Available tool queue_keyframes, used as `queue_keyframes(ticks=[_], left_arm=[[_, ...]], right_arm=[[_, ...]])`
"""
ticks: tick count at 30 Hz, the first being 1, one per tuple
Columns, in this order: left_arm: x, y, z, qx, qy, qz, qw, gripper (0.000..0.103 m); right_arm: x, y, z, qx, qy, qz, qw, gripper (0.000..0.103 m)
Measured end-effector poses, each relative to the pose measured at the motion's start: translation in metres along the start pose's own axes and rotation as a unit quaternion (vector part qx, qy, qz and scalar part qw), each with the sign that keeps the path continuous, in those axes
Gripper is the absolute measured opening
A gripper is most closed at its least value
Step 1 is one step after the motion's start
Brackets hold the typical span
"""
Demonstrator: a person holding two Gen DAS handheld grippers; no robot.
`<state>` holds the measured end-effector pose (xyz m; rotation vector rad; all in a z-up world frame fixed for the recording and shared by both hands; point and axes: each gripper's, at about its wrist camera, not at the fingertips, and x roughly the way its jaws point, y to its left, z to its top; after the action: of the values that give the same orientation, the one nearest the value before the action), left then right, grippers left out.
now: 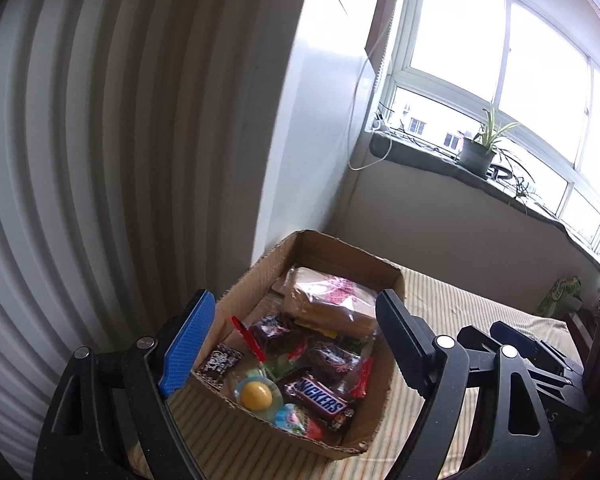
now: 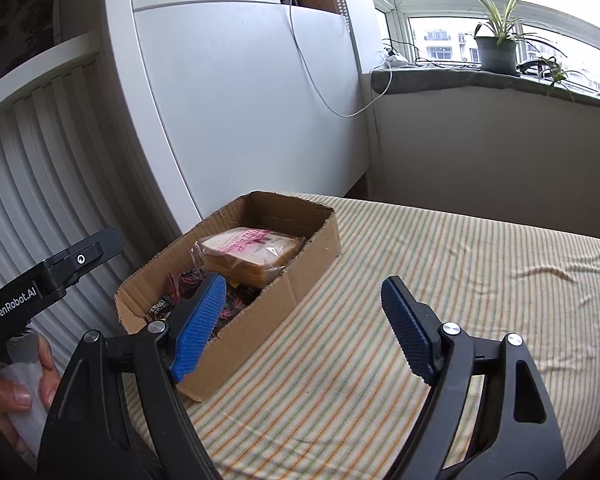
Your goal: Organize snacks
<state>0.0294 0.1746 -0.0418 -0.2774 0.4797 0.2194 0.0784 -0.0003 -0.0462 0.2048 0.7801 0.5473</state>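
left wrist view, left gripper (image 1: 296, 312) jaws apart and empty above cardboard box (image 1: 244, 280) on striped cloth (image 1: 452, 300), inside a bagged bread loaf (image 1: 332, 300), snickers bar (image 1: 320, 398), small wrapped sweets, right wrist view, right gripper (image 2: 304, 300) jaws apart, empty, just beside the box

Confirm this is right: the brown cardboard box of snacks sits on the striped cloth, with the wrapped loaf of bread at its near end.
Wrong in one respect. The wrapped loaf of bread lies at the far end of the brown cardboard box, which does sit on the striped cloth. The left wrist view shows it.
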Motion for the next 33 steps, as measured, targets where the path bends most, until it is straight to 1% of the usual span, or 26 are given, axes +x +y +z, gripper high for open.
queue_keyframes(ticks=[3, 7, 9, 12, 14, 16, 20, 23, 24, 25, 30, 33], left_arm=[[-0.002, -0.03, -0.005, 0.025, 0.002, -0.016, 0.9996, 0.083], [-0.008, -0.078, -0.013, 0.066, 0.003, -0.047, 0.9967, 0.083], [-0.012, -0.103, -0.019, 0.089, 0.001, -0.064, 0.994, 0.083], [-0.021, -0.139, -0.027, 0.122, -0.001, -0.092, 0.9883, 0.083], [-0.026, -0.157, -0.033, 0.14, -0.001, -0.109, 0.9841, 0.083], [-0.032, -0.171, -0.037, 0.152, 0.001, -0.125, 0.9804, 0.083], [-0.037, -0.187, -0.042, 0.163, 0.002, -0.144, 0.9762, 0.083], [-0.042, -0.192, -0.042, 0.169, -0.001, -0.15, 0.974, 0.083], [-0.043, -0.191, -0.042, 0.17, -0.003, -0.15, 0.9739, 0.083], [-0.044, -0.191, -0.041, 0.17, -0.004, -0.15, 0.9739, 0.083], [-0.046, -0.185, -0.042, 0.165, -0.003, -0.146, 0.9755, 0.083], [-0.049, -0.185, -0.044, 0.164, -0.003, -0.143, 0.9761, 0.083]], right_arm=[[-0.025, -0.027, -0.008, 0.017, -0.013, -0.018, 1.0, 0.083], [-0.065, -0.07, -0.019, 0.049, -0.034, -0.057, 0.997, 0.083], [-0.086, -0.09, -0.025, 0.062, -0.043, -0.076, 0.994, 0.084], [-0.12, -0.115, -0.034, 0.075, -0.06, -0.118, 0.988, 0.088], [-0.139, -0.128, -0.039, 0.082, -0.069, -0.142, 0.984, 0.088], [-0.154, -0.136, -0.042, 0.088, -0.075, -0.157, 0.981, 0.088], [-0.175, -0.141, -0.04, 0.087, -0.087, -0.179, 0.976, 0.088], [-0.18, -0.135, -0.036, 0.077, -0.092, -0.19, 0.974, 0.089], [-0.181, -0.133, -0.036, 0.075, -0.093, -0.191, 0.974, 0.097], [-0.181, -0.131, -0.035, 0.073, -0.094, -0.193, 0.974, 0.103], [-0.176, -0.121, -0.033, 0.056, -0.088, -0.216, 0.971, 0.103], [-0.173, -0.118, -0.032, 0.053, -0.084, -0.218, 0.971, 0.103]])
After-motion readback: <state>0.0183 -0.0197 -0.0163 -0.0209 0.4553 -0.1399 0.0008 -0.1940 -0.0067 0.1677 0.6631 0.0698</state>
